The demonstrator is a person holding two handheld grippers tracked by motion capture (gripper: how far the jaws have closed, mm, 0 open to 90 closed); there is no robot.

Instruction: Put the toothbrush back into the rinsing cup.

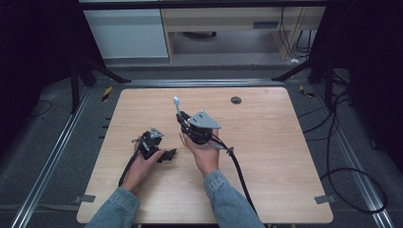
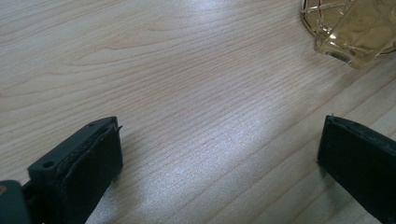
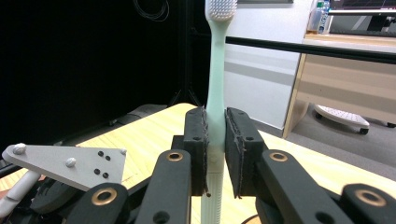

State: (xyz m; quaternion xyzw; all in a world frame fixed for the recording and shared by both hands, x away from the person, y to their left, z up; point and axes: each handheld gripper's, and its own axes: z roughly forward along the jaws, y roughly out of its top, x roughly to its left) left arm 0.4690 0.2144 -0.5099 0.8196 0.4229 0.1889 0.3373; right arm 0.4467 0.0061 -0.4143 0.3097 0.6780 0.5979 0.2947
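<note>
My right gripper (image 1: 182, 117) is held above the middle of the wooden table (image 1: 266, 142), shut on a pale green toothbrush (image 1: 177, 104). In the right gripper view the toothbrush (image 3: 215, 70) stands upright between the pads, its white bristle head at the top and my right gripper (image 3: 215, 140) clamped on its handle. My left gripper (image 1: 168, 154) lies low on the table to the left, open. In the left gripper view its jaws stand wide apart around bare wood, with my left gripper (image 2: 219, 154) empty. An amber cut-glass cup (image 2: 348, 28) sits ahead at the upper right.
A round dark grommet (image 1: 236, 99) is set in the table's far side. The right gripper's cable (image 1: 240, 175) trails toward the near edge. Black frame legs (image 1: 102, 69), loose cables (image 1: 342, 142) and a light cabinet (image 1: 126, 33) surround the table.
</note>
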